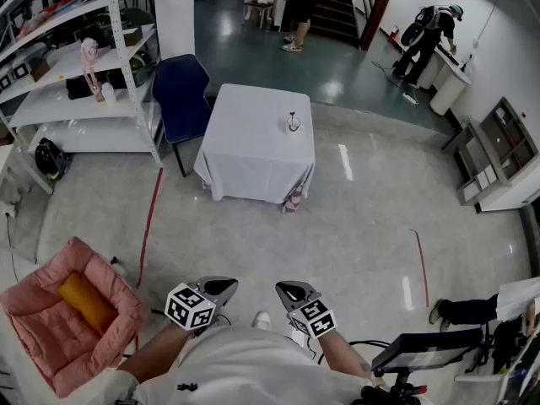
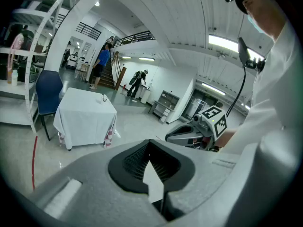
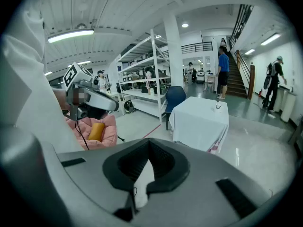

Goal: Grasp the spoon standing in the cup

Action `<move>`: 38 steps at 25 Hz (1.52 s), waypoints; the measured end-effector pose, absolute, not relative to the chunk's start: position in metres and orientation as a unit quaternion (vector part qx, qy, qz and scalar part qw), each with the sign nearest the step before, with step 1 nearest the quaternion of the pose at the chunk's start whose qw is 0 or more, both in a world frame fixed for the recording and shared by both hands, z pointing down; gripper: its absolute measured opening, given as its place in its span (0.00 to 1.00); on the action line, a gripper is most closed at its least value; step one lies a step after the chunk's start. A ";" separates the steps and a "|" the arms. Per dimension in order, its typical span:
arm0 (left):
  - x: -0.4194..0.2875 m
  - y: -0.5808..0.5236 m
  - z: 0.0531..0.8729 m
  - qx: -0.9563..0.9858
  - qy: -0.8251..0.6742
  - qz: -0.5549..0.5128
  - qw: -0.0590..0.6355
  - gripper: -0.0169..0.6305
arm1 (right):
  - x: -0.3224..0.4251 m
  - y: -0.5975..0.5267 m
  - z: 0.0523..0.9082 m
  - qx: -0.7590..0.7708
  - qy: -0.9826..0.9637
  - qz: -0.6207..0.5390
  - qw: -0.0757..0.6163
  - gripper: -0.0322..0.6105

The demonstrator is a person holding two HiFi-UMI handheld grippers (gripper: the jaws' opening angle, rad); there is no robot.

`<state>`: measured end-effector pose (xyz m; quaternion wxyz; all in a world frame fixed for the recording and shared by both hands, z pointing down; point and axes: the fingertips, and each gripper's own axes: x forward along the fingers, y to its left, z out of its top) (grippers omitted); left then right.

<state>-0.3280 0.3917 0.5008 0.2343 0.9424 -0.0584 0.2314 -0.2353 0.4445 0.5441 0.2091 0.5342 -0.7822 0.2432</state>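
Note:
A small cup (image 1: 293,125) with a thin spoon (image 1: 293,117) standing in it sits near the far right edge of a white-clothed table (image 1: 253,154), several steps ahead of me. It also shows as a small speck, the cup (image 2: 104,98) in the left gripper view and the cup (image 3: 218,106) in the right gripper view. My left gripper (image 1: 223,287) and right gripper (image 1: 288,292) are held close to my body, low in the head view, far from the table. Both have their jaws together with nothing between them: left gripper (image 2: 152,174), right gripper (image 3: 147,173).
A blue chair (image 1: 181,91) stands at the table's left, with white shelving (image 1: 84,66) beyond it. A pink cushioned seat (image 1: 67,315) is at my near left. Red tape lines (image 1: 150,218) mark the floor. Two people (image 1: 299,7) stand at the back near the stairs; a cabinet (image 1: 498,154) stands right.

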 end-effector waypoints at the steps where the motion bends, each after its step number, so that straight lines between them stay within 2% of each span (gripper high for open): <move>1: -0.310 0.384 0.500 0.947 -0.059 0.231 0.217 0.05 | -0.218 0.438 0.544 0.537 -0.783 0.235 0.208 0.06; 5: -0.246 0.355 0.499 0.957 -0.076 0.227 0.162 0.05 | -0.152 0.422 0.554 0.548 -0.779 0.225 0.206 0.06; 16: -0.173 0.288 0.514 0.953 -0.082 0.235 0.175 0.05 | -0.068 0.371 0.589 0.560 -0.764 0.258 0.192 0.06; 23: -0.125 0.166 0.521 0.954 -0.046 0.216 0.203 0.05 | -0.023 0.255 0.591 0.584 -0.739 0.272 0.195 0.06; 28: -0.080 0.059 0.504 0.961 -0.023 0.198 0.194 0.05 | 0.031 0.152 0.577 0.611 -0.719 0.262 0.203 0.13; 38: -0.026 -0.081 0.515 0.957 -0.035 0.208 0.201 0.05 | 0.131 -0.016 0.567 0.635 -0.710 0.233 0.194 0.15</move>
